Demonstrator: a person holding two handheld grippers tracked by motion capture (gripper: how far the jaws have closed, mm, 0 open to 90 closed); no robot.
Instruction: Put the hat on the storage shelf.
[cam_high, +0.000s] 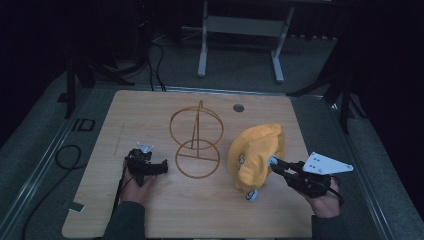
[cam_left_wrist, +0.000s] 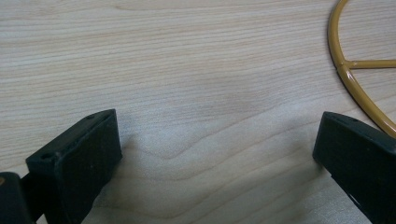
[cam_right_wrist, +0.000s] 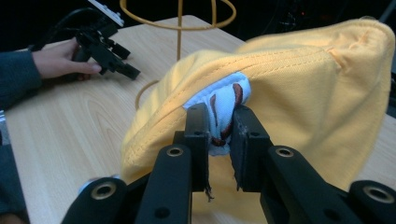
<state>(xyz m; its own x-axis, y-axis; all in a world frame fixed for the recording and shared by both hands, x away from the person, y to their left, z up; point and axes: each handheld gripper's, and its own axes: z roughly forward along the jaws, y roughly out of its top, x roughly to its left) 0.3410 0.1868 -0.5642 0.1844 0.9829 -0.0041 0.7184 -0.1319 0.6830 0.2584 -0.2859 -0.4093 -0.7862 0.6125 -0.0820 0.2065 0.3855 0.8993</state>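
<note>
My right tongs (cam_right_wrist: 219, 140) pinch the white patch of the soft yellow cloth cap (cam_high: 256, 152), lifted just off the worktop (cam_high: 150, 210); it's light, floppy. Left tongs (cam_left_wrist: 215, 154) gape empty.

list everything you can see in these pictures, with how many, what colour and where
yellow cap: one, yellow with a white and brown patch, right half of the table, lifted by the right gripper
wire stand: one, golden yellow, two rings on an upright rod, middle of the table
table: one, light wood, fills the middle of the high view
grommet hole: one, grey, far edge of the table
metal frame: one, pale grey, on the floor beyond the table
left gripper: one, black, resting on the table left of the stand, jaws open with nothing between them
right gripper: one, black, jaws pinching the cap's white patch
hands: two, at the near edge, one on each gripper
</note>
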